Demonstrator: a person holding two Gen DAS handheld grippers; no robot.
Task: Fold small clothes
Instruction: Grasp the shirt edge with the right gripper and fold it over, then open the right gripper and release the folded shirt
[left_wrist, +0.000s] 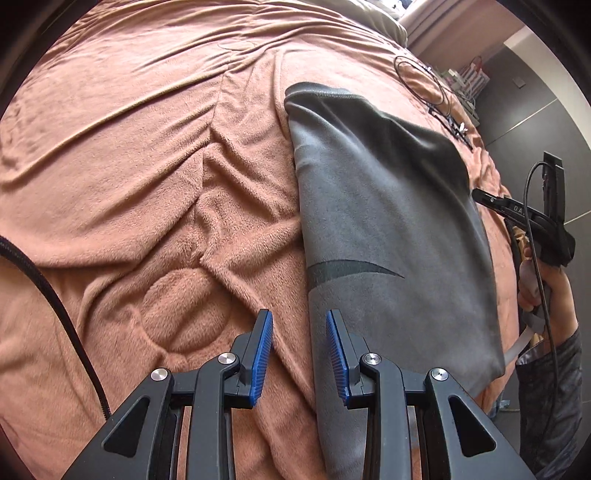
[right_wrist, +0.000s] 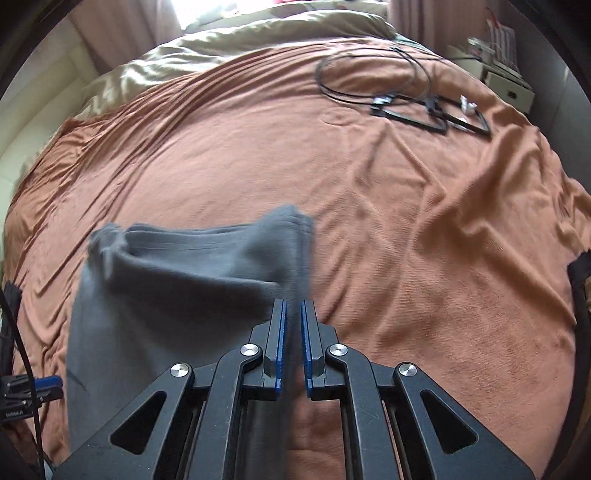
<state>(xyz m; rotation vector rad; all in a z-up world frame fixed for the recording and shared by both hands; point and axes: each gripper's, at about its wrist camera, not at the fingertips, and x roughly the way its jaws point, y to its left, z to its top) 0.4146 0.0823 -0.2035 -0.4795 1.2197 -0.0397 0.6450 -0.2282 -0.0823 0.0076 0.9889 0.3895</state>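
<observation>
A rumpled salmon-pink blanket (right_wrist: 369, 192) covers the bed, with a beige duvet (right_wrist: 236, 40) bunched at its far end, a loop of black cable (right_wrist: 365, 94) lying near the far right corner, and a white drawer unit (right_wrist: 506, 88) beyond.

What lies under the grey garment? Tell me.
The grey garment lies on the pink fleece blanket, which shows around it. The right gripper lifts one edge. Whatever lies beneath the covered part is hidden.
</observation>
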